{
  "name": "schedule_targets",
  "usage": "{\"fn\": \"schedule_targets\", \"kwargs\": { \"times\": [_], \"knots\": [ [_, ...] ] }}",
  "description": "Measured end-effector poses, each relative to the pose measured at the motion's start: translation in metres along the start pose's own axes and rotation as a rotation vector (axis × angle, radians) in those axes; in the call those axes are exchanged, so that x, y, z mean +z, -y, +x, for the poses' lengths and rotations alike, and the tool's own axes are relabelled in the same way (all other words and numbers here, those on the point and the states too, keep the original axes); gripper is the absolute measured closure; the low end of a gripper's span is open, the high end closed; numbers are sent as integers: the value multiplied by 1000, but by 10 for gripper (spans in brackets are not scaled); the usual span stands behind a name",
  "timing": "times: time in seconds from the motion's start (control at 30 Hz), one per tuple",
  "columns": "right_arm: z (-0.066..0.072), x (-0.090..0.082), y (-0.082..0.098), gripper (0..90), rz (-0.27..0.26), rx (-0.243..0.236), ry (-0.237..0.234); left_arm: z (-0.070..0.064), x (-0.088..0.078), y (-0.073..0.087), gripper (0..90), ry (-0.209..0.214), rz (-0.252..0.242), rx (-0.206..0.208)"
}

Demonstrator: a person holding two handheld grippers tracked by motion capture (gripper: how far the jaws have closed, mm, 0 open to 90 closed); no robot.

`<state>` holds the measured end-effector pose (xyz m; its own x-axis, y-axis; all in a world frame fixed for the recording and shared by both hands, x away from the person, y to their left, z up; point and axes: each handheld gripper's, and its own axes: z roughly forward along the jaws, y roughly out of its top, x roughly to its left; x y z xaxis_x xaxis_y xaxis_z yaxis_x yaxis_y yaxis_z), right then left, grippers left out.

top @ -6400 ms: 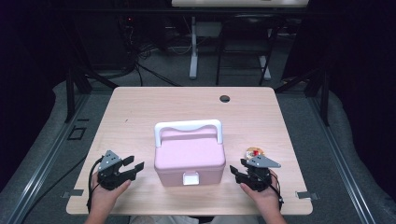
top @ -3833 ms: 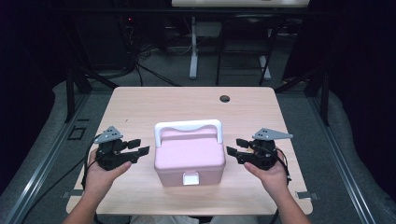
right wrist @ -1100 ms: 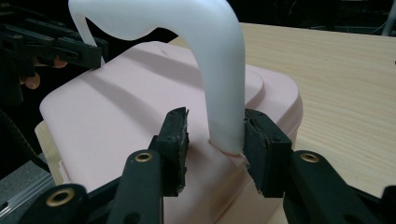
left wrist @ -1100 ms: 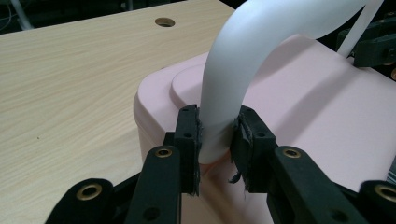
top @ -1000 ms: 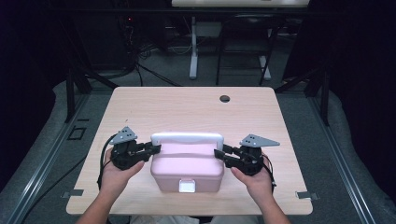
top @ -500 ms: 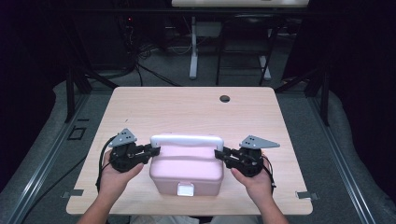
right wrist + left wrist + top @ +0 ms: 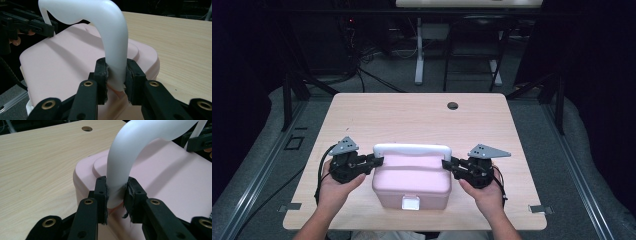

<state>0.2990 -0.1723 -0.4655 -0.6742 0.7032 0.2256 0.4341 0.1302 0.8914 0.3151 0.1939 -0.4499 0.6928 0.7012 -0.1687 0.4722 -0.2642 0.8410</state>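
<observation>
Pink plastic, a lidded box (image 7: 412,182) with rounded corners sits between the two tongs on the pale wooden counter (image 7: 422,120), nearer the person than it stood a few seconds back, when its white arched handle (image 7: 412,150) lay farther up the counter and both tongs hung clear of it at the sides. Since then each hand has come in to one end of the handle. The left tongs (image 7: 371,163) pinch the handle's left leg just above the lid, pads pressed on either face of it (image 7: 117,187). The right tongs (image 7: 451,166) have just been closing and now pinch the right leg the same way (image 7: 116,70).

The high view gives the white latch (image 7: 410,202) on the box's near face and a small dark round hole (image 7: 453,106) in the counter, well beyond both tongs. The two gripper views give the frayed pad edges against the handle, and each shows the opposite tongs at the handle's far end. No lettering can be read on anything.
</observation>
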Motion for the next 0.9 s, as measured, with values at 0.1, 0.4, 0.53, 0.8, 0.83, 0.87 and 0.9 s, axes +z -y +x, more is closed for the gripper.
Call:
{"fn": "schedule_targets", "kwargs": {
  "times": [0.1,0.4,0.53,0.8,0.83,0.87,0.9],
  "knots": [
    [0,0,-2,735,-4,6,-1,1,0,-1,733,4,-2,-5],
    [-2,-1,-8,736,-5,17,-8,3,-3,-8,734,16,-1,-12],
    [-2,0,-11,736,-10,20,-10,4,-4,-10,734,18,0,-15],
    [-4,-1,-19,735,-18,51,-19,6,-6,-18,734,24,-6,-27],
    [-5,-1,-20,735,-16,56,-19,7,-6,-18,734,24,-7,-28],
    [-5,0,-21,735,-15,60,-23,7,-6,-19,734,25,-7,-29],
    [-5,0,-21,735,-15,60,-23,7,-6,-19,734,25,-7,-29]
  ]
}}
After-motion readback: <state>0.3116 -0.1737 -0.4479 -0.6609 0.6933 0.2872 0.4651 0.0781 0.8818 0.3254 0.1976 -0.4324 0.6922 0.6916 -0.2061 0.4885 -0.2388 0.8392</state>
